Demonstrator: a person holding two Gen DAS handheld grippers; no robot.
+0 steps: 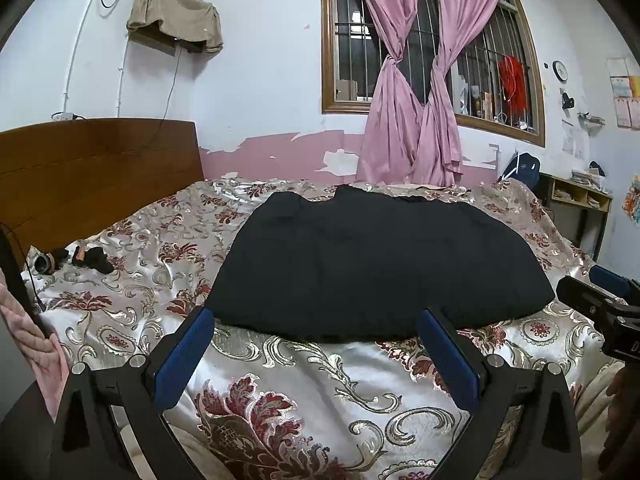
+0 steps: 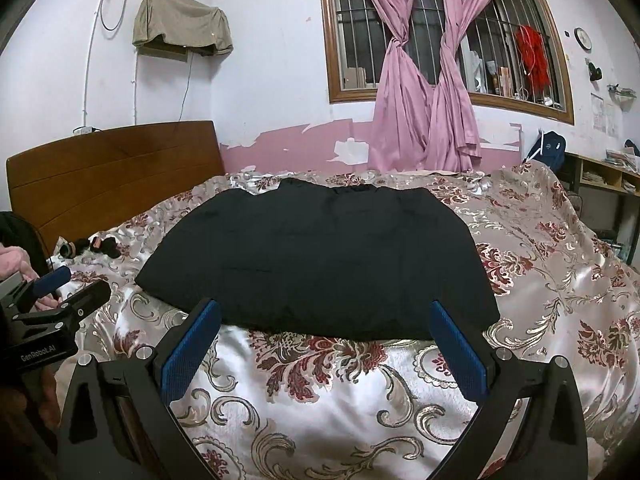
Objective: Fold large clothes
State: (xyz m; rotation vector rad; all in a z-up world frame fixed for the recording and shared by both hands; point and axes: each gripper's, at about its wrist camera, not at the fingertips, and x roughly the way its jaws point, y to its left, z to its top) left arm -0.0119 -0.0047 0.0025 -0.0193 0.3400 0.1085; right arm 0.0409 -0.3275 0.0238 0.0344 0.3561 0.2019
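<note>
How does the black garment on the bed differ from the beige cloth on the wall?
The black garment lies spread flat on the floral bedspread; the beige cloth hangs draped over something mounted on the wall. The garment is dark and fairly smooth; the cloth is pale and sags in loose folds. Neither is touched by a tool.

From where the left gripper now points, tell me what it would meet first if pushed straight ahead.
Most likely the near edge of the black garment. The open left gripper points straight at it, with only a strip of floral bedspread below and between the fingers. Depth is unclear, so it might brush the bedspread first.
</note>
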